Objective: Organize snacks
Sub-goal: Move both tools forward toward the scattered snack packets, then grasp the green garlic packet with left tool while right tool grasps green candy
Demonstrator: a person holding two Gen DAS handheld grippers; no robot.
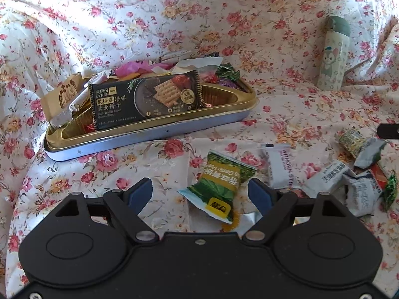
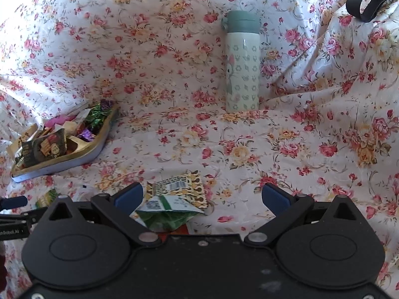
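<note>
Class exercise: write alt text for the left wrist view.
The open left gripper hovers over a green snack packet on a flowered cloth. Behind stands a tray full of snacks; a bottle stands at right.

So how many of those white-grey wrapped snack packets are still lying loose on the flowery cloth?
3 that I can make out: one upright white packet beside the green garlic snack, and two crumpled white-grey ones further right. Others may hide in that pile.
</note>
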